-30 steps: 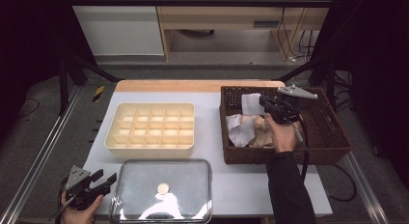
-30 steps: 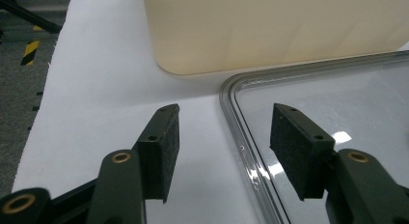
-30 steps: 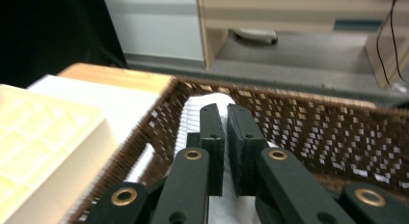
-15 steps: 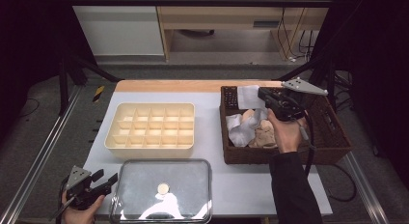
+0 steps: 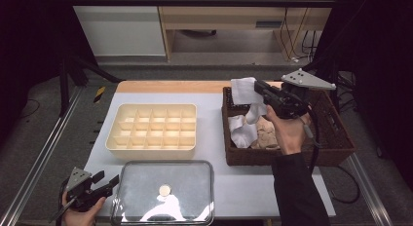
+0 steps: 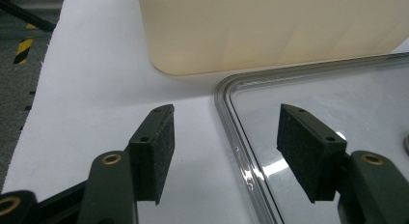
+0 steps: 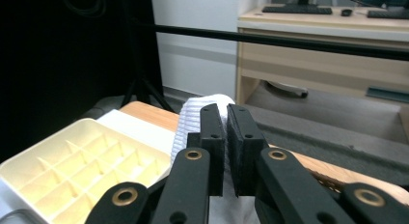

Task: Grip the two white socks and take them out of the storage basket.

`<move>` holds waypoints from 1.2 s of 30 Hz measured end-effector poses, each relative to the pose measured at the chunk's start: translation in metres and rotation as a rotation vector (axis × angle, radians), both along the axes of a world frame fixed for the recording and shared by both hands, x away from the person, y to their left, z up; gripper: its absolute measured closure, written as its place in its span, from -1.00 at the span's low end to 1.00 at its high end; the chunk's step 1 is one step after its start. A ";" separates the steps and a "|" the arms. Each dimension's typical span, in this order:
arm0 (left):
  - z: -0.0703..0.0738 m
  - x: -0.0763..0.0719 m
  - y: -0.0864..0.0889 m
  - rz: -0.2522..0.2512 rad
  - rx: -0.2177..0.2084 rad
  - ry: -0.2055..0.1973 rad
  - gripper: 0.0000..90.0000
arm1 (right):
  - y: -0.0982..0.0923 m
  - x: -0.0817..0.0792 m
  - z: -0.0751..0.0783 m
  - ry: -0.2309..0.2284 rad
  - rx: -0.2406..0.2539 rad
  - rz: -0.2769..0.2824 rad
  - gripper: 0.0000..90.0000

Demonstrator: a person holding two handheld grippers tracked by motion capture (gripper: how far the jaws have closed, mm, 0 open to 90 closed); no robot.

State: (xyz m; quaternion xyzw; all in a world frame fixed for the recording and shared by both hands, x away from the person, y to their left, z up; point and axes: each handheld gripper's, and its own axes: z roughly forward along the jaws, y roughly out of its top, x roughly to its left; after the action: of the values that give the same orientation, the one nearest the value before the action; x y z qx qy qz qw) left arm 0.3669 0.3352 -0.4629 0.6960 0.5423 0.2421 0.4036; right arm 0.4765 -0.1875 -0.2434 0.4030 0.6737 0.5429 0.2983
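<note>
Two claws work over the surface [image 5: 214, 109]. The left claw [image 5: 108, 180] sits low at the near left, just beside the clear lid [image 5: 165, 192]. Its jaws have just been opening and stand spread, with the lid's rim between them but not pinched. Past the lid lies the tray [image 5: 152, 126] with many little boxes. The right claw [image 5: 258, 87] is up above the basket [image 5: 336, 138], pinching a white sock [image 5: 246, 97] that hangs down.

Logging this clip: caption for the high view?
Right hand-held gripper lifts white sock from wicker basket.
</note>
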 end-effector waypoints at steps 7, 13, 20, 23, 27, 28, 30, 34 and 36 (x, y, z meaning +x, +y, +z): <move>0.000 0.000 0.001 0.003 0.001 -0.004 -0.17 | 0.022 -0.016 0.015 -0.039 0.000 0.072 0.92; 0.001 0.000 0.000 0.003 -0.003 -0.007 -0.18 | 0.046 -0.031 0.017 -0.051 0.019 0.157 0.92; 0.001 0.000 0.000 0.003 -0.006 -0.011 -0.18 | 0.076 -0.052 0.003 -0.031 0.010 0.261 0.92; 0.002 -0.001 0.000 0.005 -0.008 -0.015 -0.18 | 0.087 -0.062 -0.008 -0.013 0.015 0.299 0.92; 0.002 -0.001 0.000 0.006 -0.008 -0.018 -0.19 | 0.102 -0.076 -0.025 0.022 0.014 0.353 0.92; 0.002 -0.001 0.000 0.006 -0.007 -0.017 -0.19 | 0.105 -0.079 -0.030 0.028 0.023 0.365 0.92; 0.002 -0.001 0.000 0.006 -0.007 -0.018 -0.19 | 0.114 -0.083 -0.039 0.054 0.024 0.393 0.92; 0.002 -0.001 0.000 0.005 -0.007 -0.018 -0.19 | 0.130 -0.091 -0.063 0.106 0.036 0.438 0.92; 0.002 -0.001 0.000 0.005 -0.006 -0.017 -0.19 | 0.137 -0.094 -0.077 0.130 0.040 0.453 0.92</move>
State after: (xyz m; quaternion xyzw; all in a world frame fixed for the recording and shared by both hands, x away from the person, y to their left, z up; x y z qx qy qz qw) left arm 0.3660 0.3355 -0.4609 0.6912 0.5415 0.2473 0.4097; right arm 0.3823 -0.0504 -0.3201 0.2816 0.7538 0.5822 0.1169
